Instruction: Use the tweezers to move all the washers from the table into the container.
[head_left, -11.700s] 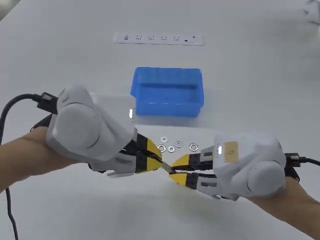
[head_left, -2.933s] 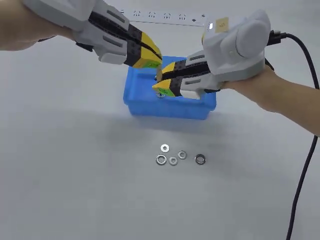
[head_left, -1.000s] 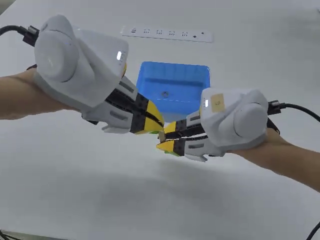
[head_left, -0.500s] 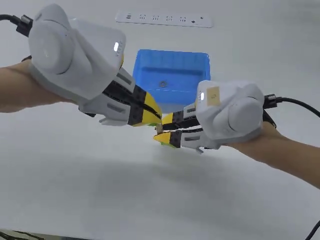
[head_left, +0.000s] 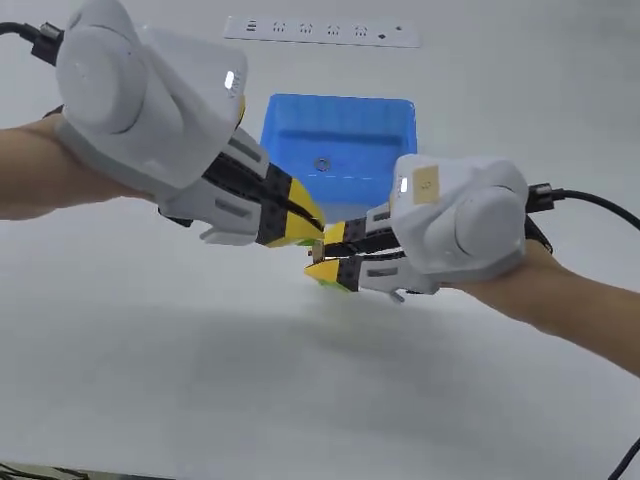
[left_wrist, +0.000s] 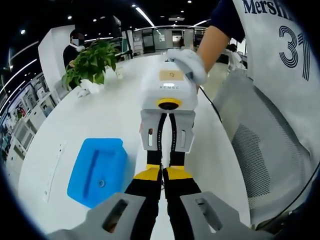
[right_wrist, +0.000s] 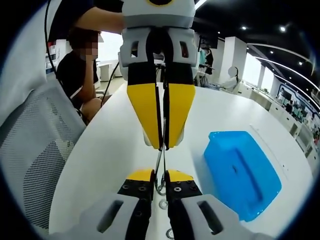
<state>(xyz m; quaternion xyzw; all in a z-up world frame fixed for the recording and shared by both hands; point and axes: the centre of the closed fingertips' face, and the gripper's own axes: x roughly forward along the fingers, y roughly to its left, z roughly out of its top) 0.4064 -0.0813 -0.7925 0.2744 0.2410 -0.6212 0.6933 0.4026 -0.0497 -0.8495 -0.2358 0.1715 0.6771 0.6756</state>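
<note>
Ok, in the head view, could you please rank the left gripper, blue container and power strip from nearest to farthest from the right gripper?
1. Left gripper: tip to tip with the right gripper, on its left.
2. Blue container: just behind both grippers.
3. Power strip: farthest back, beyond the container.

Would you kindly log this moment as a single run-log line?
left gripper: shut on tweezers | right gripper: shut on tweezers | blue container: one washer inside | table: loose washers remaining
</note>
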